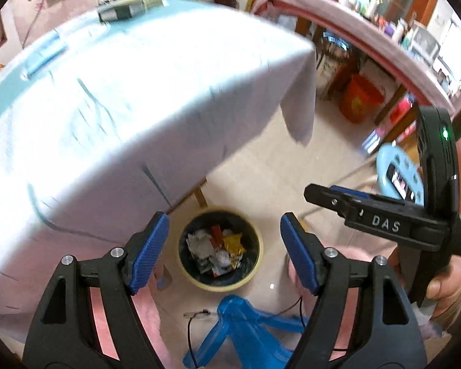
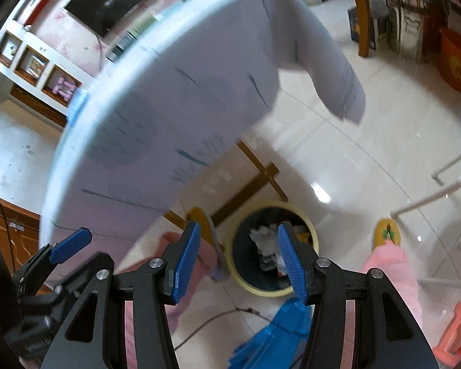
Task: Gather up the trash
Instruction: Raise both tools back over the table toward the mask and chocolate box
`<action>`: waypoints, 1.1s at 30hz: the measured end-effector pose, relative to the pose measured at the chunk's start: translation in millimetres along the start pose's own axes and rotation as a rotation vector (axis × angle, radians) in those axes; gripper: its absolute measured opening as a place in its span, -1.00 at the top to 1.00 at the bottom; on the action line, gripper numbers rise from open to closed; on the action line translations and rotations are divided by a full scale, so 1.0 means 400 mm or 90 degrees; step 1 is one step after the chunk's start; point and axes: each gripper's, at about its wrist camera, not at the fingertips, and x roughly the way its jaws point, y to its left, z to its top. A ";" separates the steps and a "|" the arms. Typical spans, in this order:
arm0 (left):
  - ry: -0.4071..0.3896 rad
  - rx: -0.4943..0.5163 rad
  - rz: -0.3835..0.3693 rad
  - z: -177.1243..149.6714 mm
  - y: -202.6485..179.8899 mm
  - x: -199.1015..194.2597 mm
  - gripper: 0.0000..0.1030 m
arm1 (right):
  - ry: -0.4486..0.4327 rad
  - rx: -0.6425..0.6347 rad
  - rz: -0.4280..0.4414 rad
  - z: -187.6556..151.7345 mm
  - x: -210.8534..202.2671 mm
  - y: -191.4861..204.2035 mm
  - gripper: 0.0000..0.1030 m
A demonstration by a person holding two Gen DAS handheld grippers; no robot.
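a table [image 1: 138, 98] draped in a pale cloth fills most of both views, its cloth corner hanging down over a glossy tiled floor [image 2: 368, 153]. on the far side of the tabletop lie a few blurred things, perhaps boxes or packets; the smear makes them hard to read. below the table's edge stands a round bin [image 1: 258, 264] with a yellow rim and dark liner, holding the trash [image 1: 218, 250]: crumpled white tissue, a red scrap and a yellow foil wrapper. a blue plastic stool [image 1: 239, 329] sits just beside the bin on the near side, and an orange bucket [image 1: 358, 98] stands well apart near wooden shelving. the left gripper [image 1: 224, 252] hangs above the bin with its blue pads spread and nothing between them. the right gripper [image 2: 236, 259] also looks down at the bin, its jaws apart and empty, a hand [image 1: 445, 289] wrapped round its handle. a yellow slipper [image 2: 387, 233] shows on the floor to the right.
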 end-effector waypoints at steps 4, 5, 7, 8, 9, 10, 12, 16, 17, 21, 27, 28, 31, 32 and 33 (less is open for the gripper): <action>-0.039 -0.007 0.016 0.072 0.029 -0.093 -0.41 | -0.036 -0.024 0.021 0.057 -0.075 0.064 -0.04; -0.043 -0.009 0.020 0.084 0.037 -0.109 -0.41 | -0.044 -0.031 0.029 0.076 -0.095 0.088 -0.04; -0.050 -0.020 0.027 0.110 0.063 -0.144 -0.41 | -0.051 -0.043 0.039 0.104 -0.115 0.116 -0.06; -0.051 -0.024 0.029 0.118 0.077 -0.156 -0.41 | -0.055 -0.051 0.044 0.120 -0.126 0.133 -0.08; -0.048 -0.028 0.033 0.132 0.093 -0.168 -0.41 | -0.059 -0.060 0.048 0.137 -0.138 0.152 -0.12; -0.046 -0.030 0.039 0.141 0.105 -0.181 -0.41 | -0.063 -0.071 0.051 0.155 -0.148 0.172 -0.13; -0.041 -0.034 0.055 0.168 0.137 -0.198 -0.41 | -0.067 -0.092 0.057 0.184 -0.160 0.205 -0.14; -0.042 -0.045 0.082 0.207 0.219 -0.235 -0.41 | -0.070 -0.138 0.065 0.256 -0.174 0.278 -0.16; -0.043 -0.049 0.092 0.218 0.242 -0.237 -0.41 | -0.070 -0.145 0.064 0.268 -0.171 0.291 -0.16; -0.040 -0.074 0.131 0.279 0.352 -0.250 -0.41 | -0.068 -0.176 0.064 0.339 -0.153 0.353 -0.16; -0.024 -0.056 0.172 0.406 0.502 -0.234 -0.41 | -0.057 -0.197 0.084 0.456 -0.087 0.461 -0.16; -0.019 -0.045 0.181 0.425 0.518 -0.222 -0.41 | -0.056 -0.198 0.086 0.473 -0.079 0.476 -0.16; 0.002 -0.011 0.193 0.484 0.561 -0.183 -0.41 | -0.052 -0.198 0.093 0.536 -0.045 0.531 -0.17; 0.011 0.002 0.202 0.505 0.579 -0.162 -0.41 | -0.051 -0.198 0.093 0.561 -0.029 0.550 -0.19; 0.018 0.013 0.208 0.523 0.591 -0.141 -0.41 | -0.050 -0.198 0.093 0.579 -0.018 0.563 -0.21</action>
